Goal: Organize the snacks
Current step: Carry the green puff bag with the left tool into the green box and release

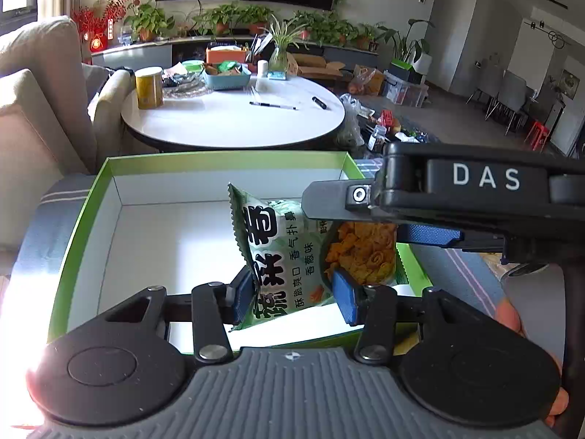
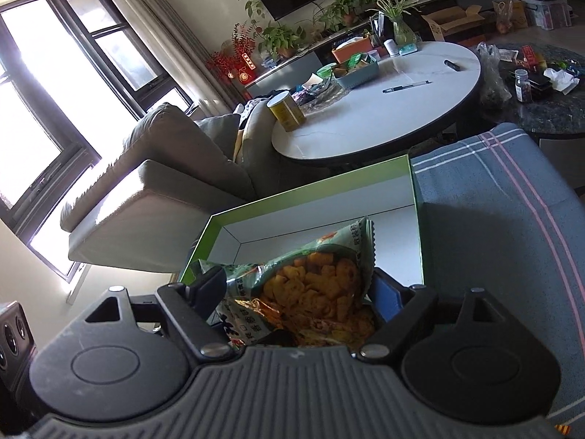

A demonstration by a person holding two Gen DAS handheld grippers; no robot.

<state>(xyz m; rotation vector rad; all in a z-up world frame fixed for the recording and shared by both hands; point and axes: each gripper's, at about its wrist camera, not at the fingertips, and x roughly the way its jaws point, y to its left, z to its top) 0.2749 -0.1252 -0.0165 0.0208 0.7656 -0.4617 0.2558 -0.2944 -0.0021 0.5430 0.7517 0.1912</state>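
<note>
Left gripper (image 1: 296, 298) pinching snack bag (image 1: 278, 252) above green box (image 1: 82, 216). Right gripper (image 2: 296, 292) pinching second snack bag (image 2: 310, 292) over box's near edge.

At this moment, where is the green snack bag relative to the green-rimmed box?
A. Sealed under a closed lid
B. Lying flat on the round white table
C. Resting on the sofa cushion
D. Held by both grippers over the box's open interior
D: the left gripper and right gripper each pinch the snack bag above the box, whose white interior is bare.
</note>
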